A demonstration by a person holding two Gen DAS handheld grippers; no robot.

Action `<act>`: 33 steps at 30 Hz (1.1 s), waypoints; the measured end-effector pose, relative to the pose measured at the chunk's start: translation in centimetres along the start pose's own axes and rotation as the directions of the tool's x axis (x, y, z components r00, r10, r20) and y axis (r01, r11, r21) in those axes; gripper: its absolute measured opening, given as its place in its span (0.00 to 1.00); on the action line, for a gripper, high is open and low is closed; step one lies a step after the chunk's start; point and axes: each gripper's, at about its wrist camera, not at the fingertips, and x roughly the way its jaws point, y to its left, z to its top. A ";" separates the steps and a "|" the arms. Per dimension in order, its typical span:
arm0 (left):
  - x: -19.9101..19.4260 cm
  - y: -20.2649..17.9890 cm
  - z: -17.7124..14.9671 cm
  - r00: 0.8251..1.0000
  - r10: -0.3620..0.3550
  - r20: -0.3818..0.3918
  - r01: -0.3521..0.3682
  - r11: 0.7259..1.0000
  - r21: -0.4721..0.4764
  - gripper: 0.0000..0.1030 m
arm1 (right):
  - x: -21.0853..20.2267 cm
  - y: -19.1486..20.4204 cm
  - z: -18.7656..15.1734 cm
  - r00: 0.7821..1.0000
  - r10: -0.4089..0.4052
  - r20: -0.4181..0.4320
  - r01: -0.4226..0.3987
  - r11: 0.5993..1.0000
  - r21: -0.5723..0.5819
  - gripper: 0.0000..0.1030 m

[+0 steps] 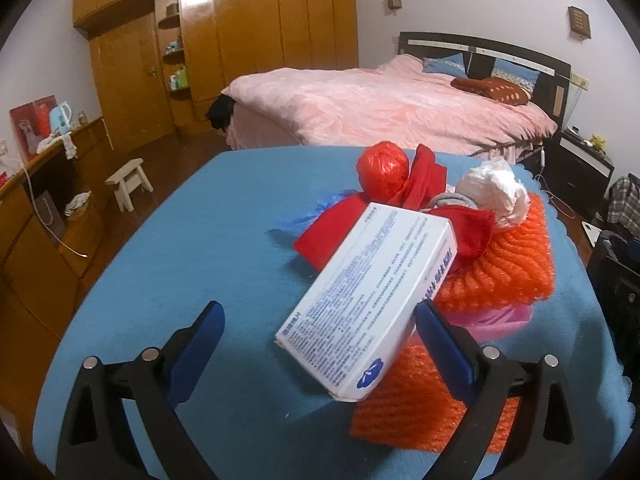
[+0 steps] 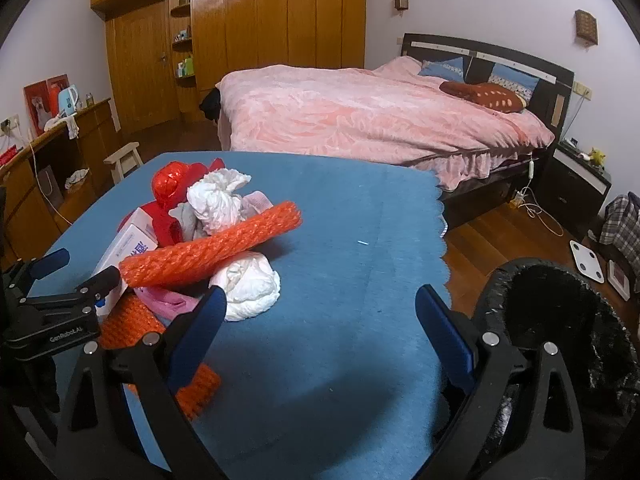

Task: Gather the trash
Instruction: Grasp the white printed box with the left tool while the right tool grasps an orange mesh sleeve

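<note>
A pile of trash lies on the blue table [image 1: 192, 248]: a white printed box [image 1: 372, 296], orange foam netting [image 1: 504, 264], a red plastic bag [image 1: 384, 168], crumpled white plastic [image 1: 496, 188] and pink material. My left gripper [image 1: 320, 340] is open, its fingers on either side of the box's near end, not closed on it. In the right wrist view the same pile shows an orange foam roll [image 2: 212, 248], white crumpled bags [image 2: 248, 288] and the box [image 2: 128, 248]. My right gripper [image 2: 320, 328] is open and empty over the bare blue table [image 2: 360, 240], right of the pile. The left gripper [image 2: 60, 296] shows there at the left.
A black bin with a black liner [image 2: 560, 320] stands right of the table. A bed with a pink cover [image 2: 360, 112] is behind, with wooden wardrobes [image 2: 260, 40], a small stool [image 1: 128, 184] and a long wooden cabinet [image 1: 40, 220] on the left.
</note>
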 end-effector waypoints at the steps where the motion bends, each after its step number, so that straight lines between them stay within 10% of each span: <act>1: 0.4 0.1 0.0 1.000 -0.010 -0.007 0.010 1.000 0.000 0.92 | 0.2 0.1 0.0 1.000 -0.001 -0.003 0.001 1.000 -0.002 0.90; 15: 0.6 -0.9 -0.5 0.990 -0.121 -0.076 0.119 0.992 -0.037 0.69 | 1.5 0.8 -0.3 1.000 0.001 -0.028 -0.002 1.000 -0.007 0.90; 28: 1.3 -0.4 0.5 0.988 -0.130 -0.086 0.125 0.990 -0.063 0.78 | 1.6 0.5 -0.5 1.000 0.000 -0.026 0.000 1.000 0.003 0.90; 33: 2.3 0.0 0.0 0.970 -0.212 -0.118 0.201 0.975 -0.095 0.64 | 1.4 0.6 -0.5 1.000 0.004 -0.025 -0.004 1.000 0.000 0.90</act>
